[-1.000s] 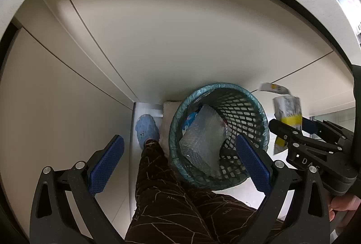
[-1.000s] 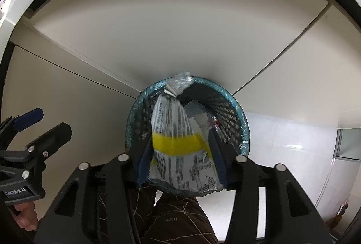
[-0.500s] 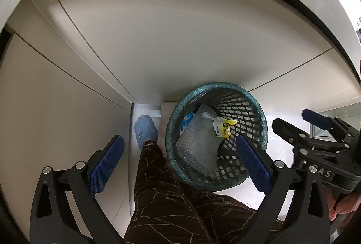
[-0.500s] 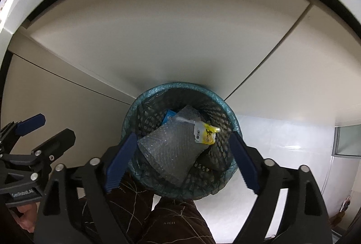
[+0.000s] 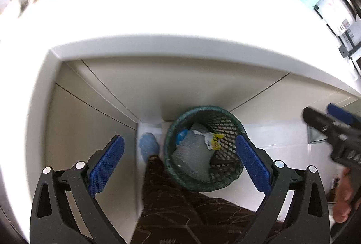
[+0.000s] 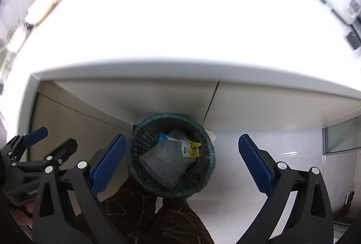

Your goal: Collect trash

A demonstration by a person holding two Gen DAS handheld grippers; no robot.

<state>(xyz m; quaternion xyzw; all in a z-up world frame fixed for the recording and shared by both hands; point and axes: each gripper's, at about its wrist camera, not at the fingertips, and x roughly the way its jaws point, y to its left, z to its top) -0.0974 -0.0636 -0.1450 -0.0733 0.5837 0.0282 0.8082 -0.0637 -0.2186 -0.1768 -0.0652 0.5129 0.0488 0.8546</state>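
Yellow-marked wrapper (image 6: 191,149) lies in the mesh waste basket (image 6: 204,132) on the floor under the bench (image 6: 180,76), on top of bubble wrap (image 6: 165,163). Right tongs (image 6: 182,162) spreading, nothing between them; left tongs (image 5: 178,165) released, empty. Judgement: confirm nothing clings to the pads, then clear the bench edge before seeking more trash.

Dark-green plastic mesh bin (image 5: 204,149), crinkly bubble wrap (image 6: 167,163), glossy yellow-white wrapper (image 6: 190,149), smooth white countertop (image 6: 180,18).
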